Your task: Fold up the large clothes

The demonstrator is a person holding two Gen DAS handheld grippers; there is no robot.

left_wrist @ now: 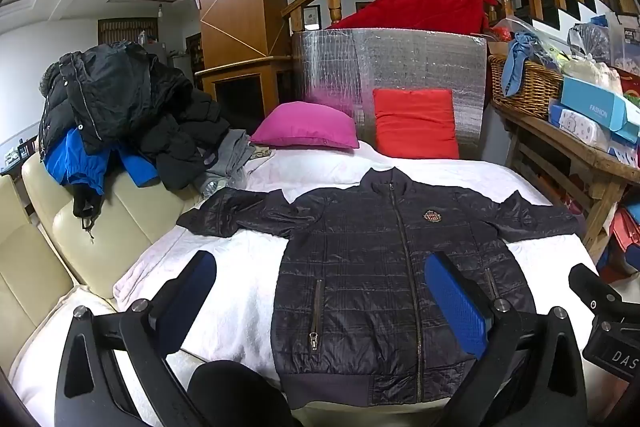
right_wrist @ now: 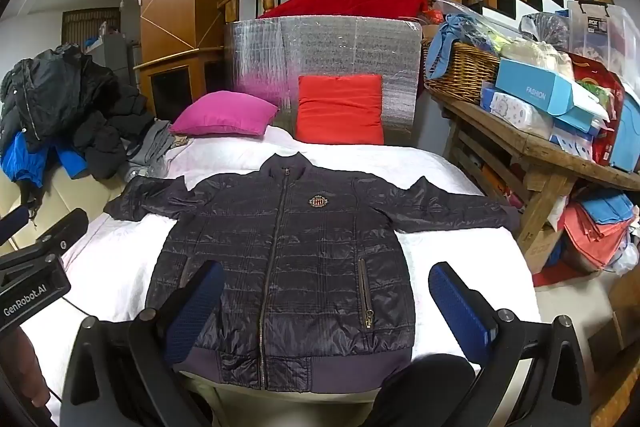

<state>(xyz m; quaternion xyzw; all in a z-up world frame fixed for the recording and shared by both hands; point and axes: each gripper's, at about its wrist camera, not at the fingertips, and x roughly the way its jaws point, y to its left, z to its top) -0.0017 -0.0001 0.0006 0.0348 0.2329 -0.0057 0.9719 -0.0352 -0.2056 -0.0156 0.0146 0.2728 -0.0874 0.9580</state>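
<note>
Nearest: both grippers hover above the near edge of the bed, nothing in either. Left gripper (left_wrist: 320, 307) has fingers spread wide, over the jacket's hem and left pocket area. Right gripper (right_wrist: 324, 311) is spread wide too, over the hem nearer the right pocket. Neither touches fabric, as far as the views show.

Jacket (right_wrist: 280, 267) lies flat, front up, zipped, on the white bed cover (right_wrist: 460, 259); hem near, collar far, both sleeves out to the sides. Left sleeve (left_wrist: 240, 211) reaches toward the beige sofa (left_wrist: 100, 227), its cuff end a bit crumpled; right sleeve (right_wrist: 452, 207) runs toward the wooden table (right_wrist: 540, 155).

Handling, my guess: thin quilted shell w/ shiny surface, so light, soft, prob slippery. It'll slide on the cover and slip from a shallow pinch. The ribbed hem band (right_wrist: 360, 355) looks thicker and grippier; good hold point, likewise cuffs and shoulder seams. Avoid pinching on the zip (right_wrist: 276, 267) or pocket pulls. Not fragile. Folds likely spring back some, padding being puffy.

Farther: pink pillow (right_wrist: 224, 119) and red pillow (right_wrist: 340, 109) at the bed's far end, against a silver foil panel (right_wrist: 320, 47). Far left, a pile of dark coats (left_wrist: 120, 107) on the sofa back.
</note>
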